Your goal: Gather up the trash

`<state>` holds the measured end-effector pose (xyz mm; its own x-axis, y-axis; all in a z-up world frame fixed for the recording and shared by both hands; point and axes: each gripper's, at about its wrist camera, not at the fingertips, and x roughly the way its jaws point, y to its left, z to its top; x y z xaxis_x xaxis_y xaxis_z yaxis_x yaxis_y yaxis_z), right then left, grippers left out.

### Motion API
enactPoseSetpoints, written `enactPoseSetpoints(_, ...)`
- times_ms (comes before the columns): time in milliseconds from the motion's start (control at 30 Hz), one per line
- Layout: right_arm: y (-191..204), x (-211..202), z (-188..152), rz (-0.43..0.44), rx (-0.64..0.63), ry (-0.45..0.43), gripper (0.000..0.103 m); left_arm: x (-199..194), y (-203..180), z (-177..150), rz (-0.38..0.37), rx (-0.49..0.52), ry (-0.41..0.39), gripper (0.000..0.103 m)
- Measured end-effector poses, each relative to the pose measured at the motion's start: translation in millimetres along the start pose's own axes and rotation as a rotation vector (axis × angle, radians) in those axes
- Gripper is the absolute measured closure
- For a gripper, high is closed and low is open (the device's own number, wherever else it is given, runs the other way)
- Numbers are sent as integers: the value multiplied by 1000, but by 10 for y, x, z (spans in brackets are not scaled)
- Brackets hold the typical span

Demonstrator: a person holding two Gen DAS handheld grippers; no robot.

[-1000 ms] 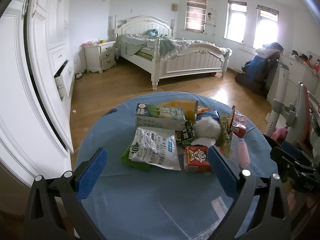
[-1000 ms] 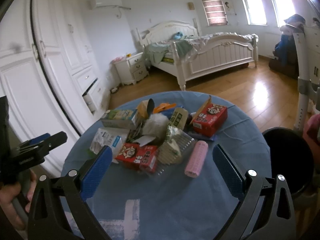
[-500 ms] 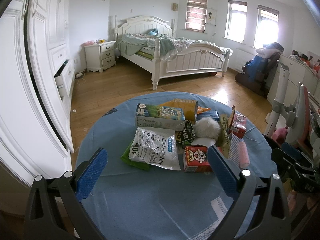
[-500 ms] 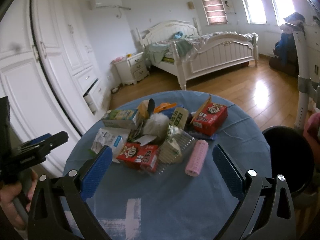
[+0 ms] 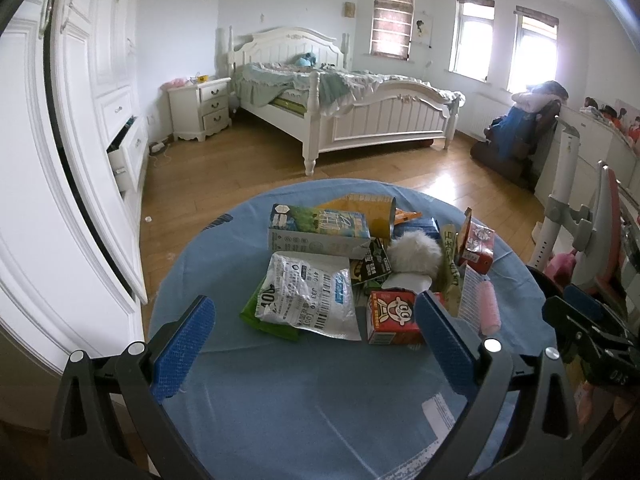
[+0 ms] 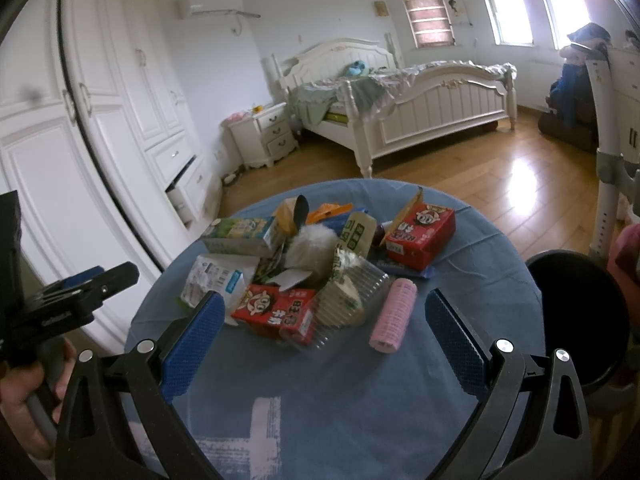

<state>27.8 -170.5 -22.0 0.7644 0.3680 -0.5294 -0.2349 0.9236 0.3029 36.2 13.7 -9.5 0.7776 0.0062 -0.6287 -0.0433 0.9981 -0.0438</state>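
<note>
A pile of trash lies on a round table with a blue cloth (image 5: 304, 392) (image 6: 344, 392). It holds a silver pouch (image 5: 310, 300), a green-white carton (image 5: 316, 232) (image 6: 240, 236), a small red carton (image 5: 394, 318) (image 6: 276, 310), a larger red box (image 6: 424, 236), a white fluffy ball (image 5: 414, 254) (image 6: 312, 246), a pink roller (image 6: 394, 316) (image 5: 489, 310) and a clear plastic tray (image 6: 348, 304). My left gripper (image 5: 312, 344) is open and empty, short of the pile. My right gripper (image 6: 326, 340) is open and empty, also short of it.
A black bin (image 6: 580, 316) stands at the table's right edge. White wardrobes (image 5: 60, 160) with an open drawer (image 5: 124, 156) are close on the left. A white bed (image 5: 340, 116) and wooden floor lie beyond. A chair (image 5: 580, 220) stands to the right.
</note>
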Motion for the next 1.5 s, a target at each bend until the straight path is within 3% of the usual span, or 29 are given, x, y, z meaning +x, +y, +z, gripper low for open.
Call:
enactPoseSetpoints(1100, -210, 183, -38, -7, 35, 40, 4, 164, -37, 20, -10, -2, 51, 4)
enactPoseSetpoints(1333, -445, 346, -14, -3, 81, 75, 4, 582, 119, 117, -98, -43, 79, 4)
enactPoseSetpoints(1500, -634, 508, 91, -16, 93, 92, 4, 1184, -20, 441, -68, 33, 127, 5)
